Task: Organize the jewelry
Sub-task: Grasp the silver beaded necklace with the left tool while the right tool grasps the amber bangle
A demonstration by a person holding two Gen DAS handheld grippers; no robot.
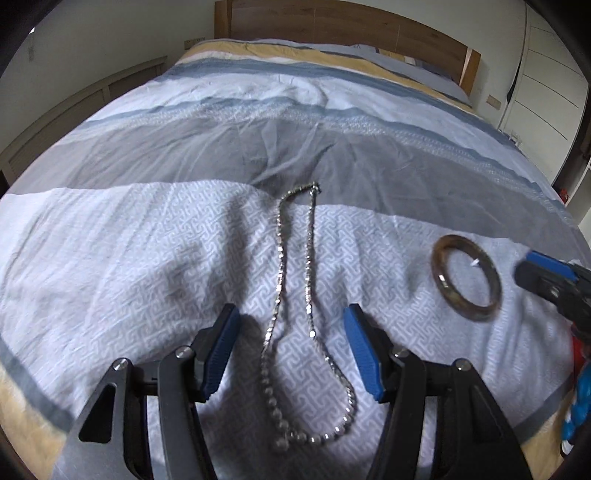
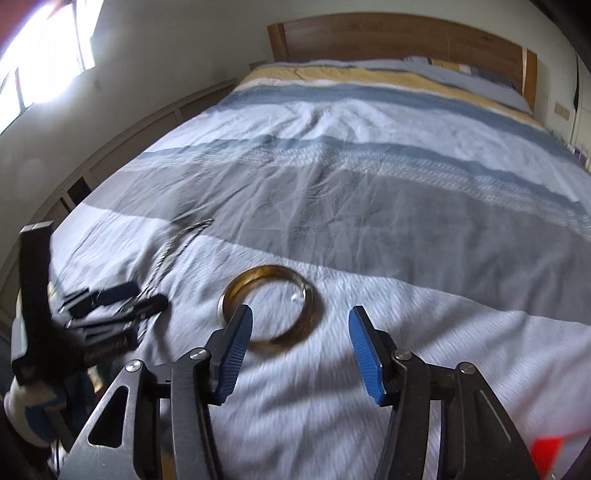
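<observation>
A silver bead necklace (image 1: pixel 295 314) lies stretched out on the bed cover, its lower loop between the fingers of my left gripper (image 1: pixel 291 332), which is open and just above it. A brown bangle (image 1: pixel 466 276) lies to the right on the cover. In the right wrist view the bangle (image 2: pixel 269 308) sits just ahead of my right gripper (image 2: pixel 300 330), which is open and empty; its left fingertip overlaps the bangle's near-left rim. The right gripper also shows at the right edge of the left wrist view (image 1: pixel 546 280). The necklace (image 2: pixel 173 251) is blurred at left.
The bed cover (image 1: pixel 147 258) is white, grey, blue and yellow striped, with folds. A wooden headboard (image 1: pixel 332 26) stands at the far end. The left gripper and gloved hand (image 2: pixel 85 332) sit at the left in the right wrist view. A window is at the upper left.
</observation>
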